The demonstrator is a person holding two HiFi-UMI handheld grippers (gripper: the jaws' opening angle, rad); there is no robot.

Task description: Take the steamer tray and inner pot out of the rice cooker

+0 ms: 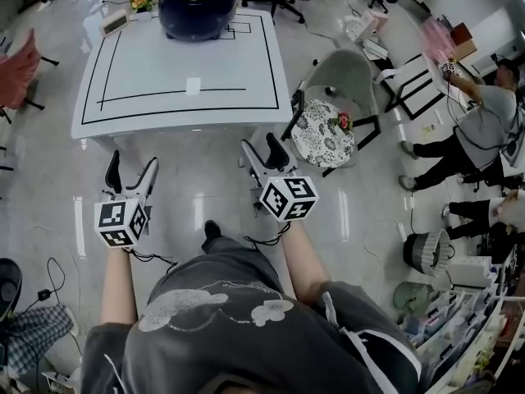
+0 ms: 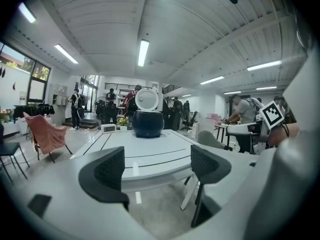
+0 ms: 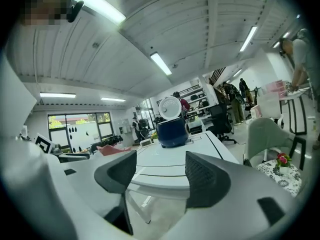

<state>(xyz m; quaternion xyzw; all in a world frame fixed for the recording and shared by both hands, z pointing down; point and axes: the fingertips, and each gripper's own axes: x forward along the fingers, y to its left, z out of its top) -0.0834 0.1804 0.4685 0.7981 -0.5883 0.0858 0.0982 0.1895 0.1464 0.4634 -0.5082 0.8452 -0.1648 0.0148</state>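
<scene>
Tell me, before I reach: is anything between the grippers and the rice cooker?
Nothing visible: only bare table lies between the rice cooker, at its far end, and the left gripper and right gripper.

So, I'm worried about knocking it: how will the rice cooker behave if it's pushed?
The rice cooker looks squat and broad, so it probably won't tip easily. Its lid stands upright, which may shift some weight backward. The white table looks smooth, so the cooker could slide rather than stay put.

Left hand-held gripper (image 1: 133,164), right hand-held gripper (image 1: 259,146), agape
</scene>
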